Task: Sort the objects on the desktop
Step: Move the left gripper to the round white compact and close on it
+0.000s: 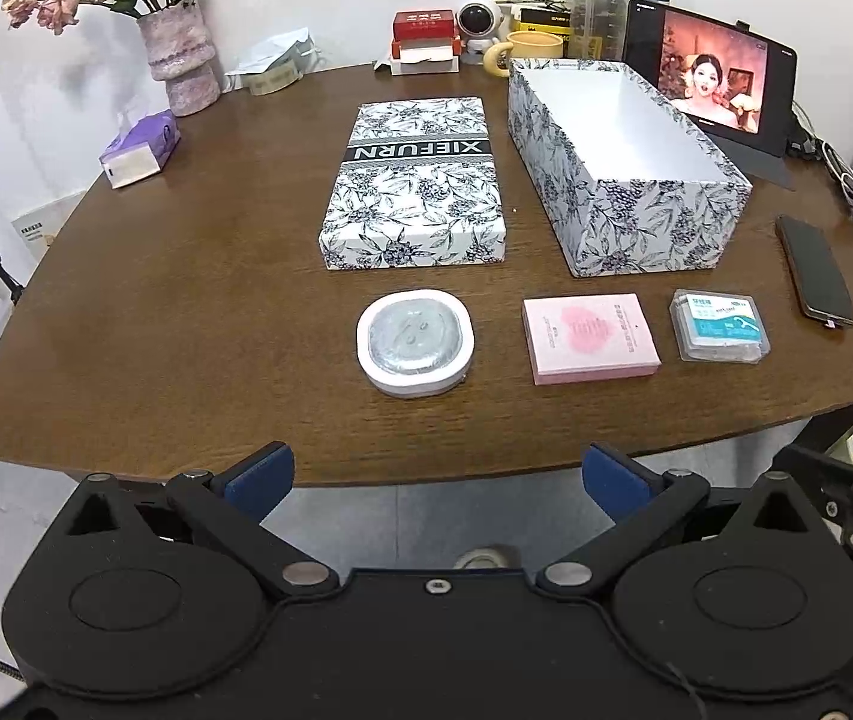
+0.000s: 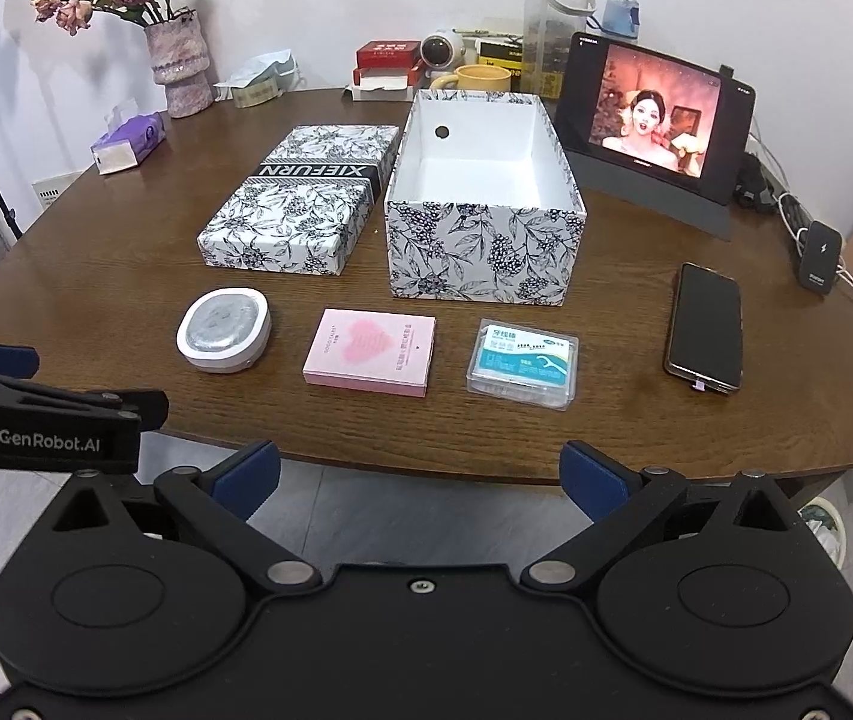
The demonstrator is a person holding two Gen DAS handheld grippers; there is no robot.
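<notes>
An open floral box [image 1: 618, 222] [image 2: 480, 252] stands on the brown table, empty inside. Its floral lid [image 1: 417, 180] [image 2: 300, 204] lies to the left of it. In a row nearer me lie a white rounded case [image 1: 416, 343] [image 2: 224, 330], a pink flat box [image 1: 589, 330] [image 2: 369, 351] and a clear floss-pick box [image 1: 719, 325] [image 2: 522, 363]. My left gripper [image 1: 437, 477] hangs open off the table's front edge, nothing between its blue pads. My right gripper [image 2: 420, 477] is likewise open and empty before the edge. The left gripper's side [image 2: 36, 414] shows at the left of the right wrist view.
A black phone [image 1: 816, 270] [image 2: 705, 327] lies at the right. A tablet [image 1: 711, 75] [image 2: 657, 114] plays video behind the box. A flower vase [image 1: 180, 54] [image 2: 180, 63], purple tissue pack [image 1: 138, 147] [image 2: 126, 141], yellow mug [image 1: 525, 51] [image 2: 474, 78] and bottles line the back.
</notes>
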